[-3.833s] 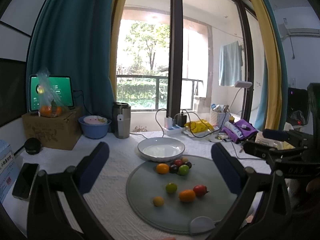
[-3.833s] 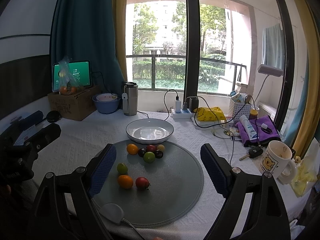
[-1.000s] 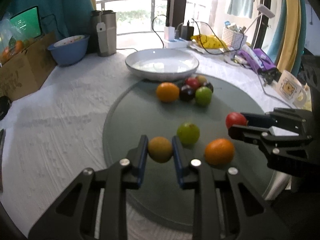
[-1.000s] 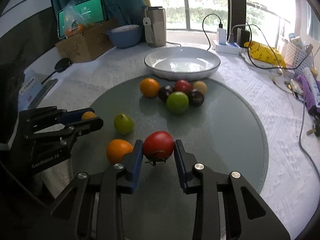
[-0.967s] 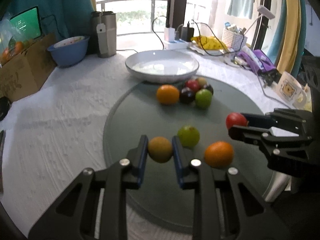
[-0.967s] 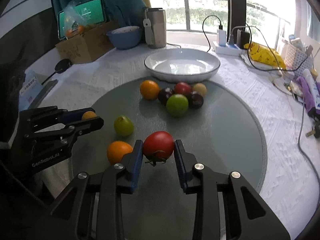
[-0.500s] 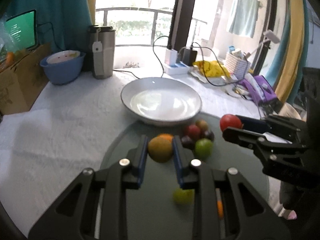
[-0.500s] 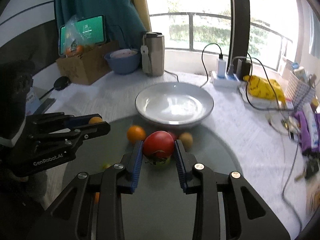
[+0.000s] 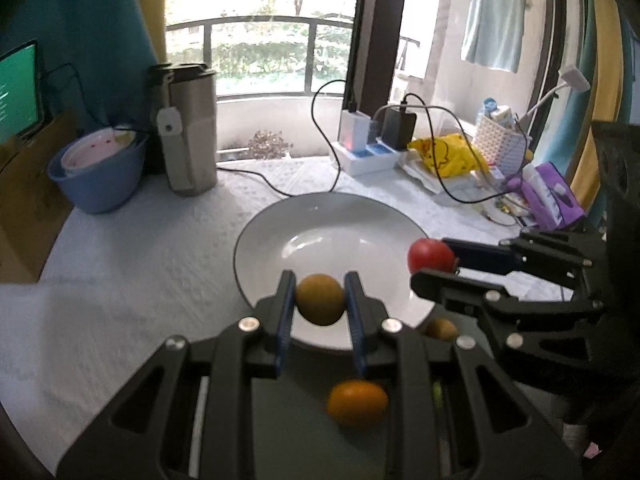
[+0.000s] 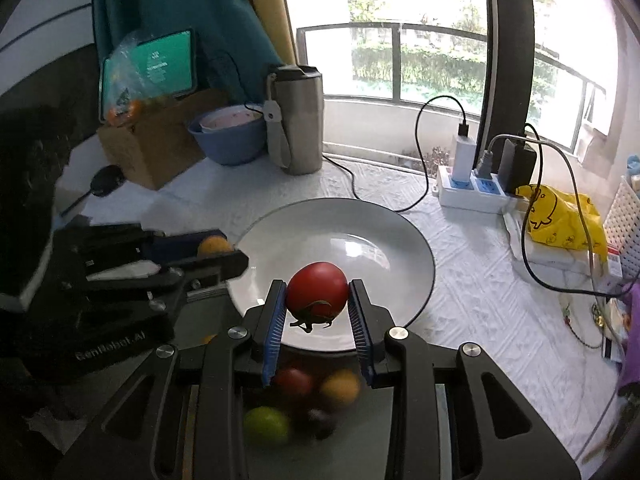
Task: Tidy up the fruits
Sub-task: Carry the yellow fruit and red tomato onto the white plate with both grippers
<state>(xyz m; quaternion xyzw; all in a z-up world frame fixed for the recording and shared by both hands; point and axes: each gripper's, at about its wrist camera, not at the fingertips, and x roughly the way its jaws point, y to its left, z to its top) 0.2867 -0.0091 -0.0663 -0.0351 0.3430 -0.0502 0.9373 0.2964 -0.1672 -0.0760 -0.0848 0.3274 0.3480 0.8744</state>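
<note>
Left hand-held gripper (image 9: 320, 300) grasps a yellow fruit (image 9: 320, 299), right one (image 10: 317, 300) a tomato (image 10: 317, 290), over the white plate (image 10: 412, 248)

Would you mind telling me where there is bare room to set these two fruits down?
The white plate is bare inside. Behind it, cables and the power strip crowd the cloth; the mat in front holds fruit.
</note>
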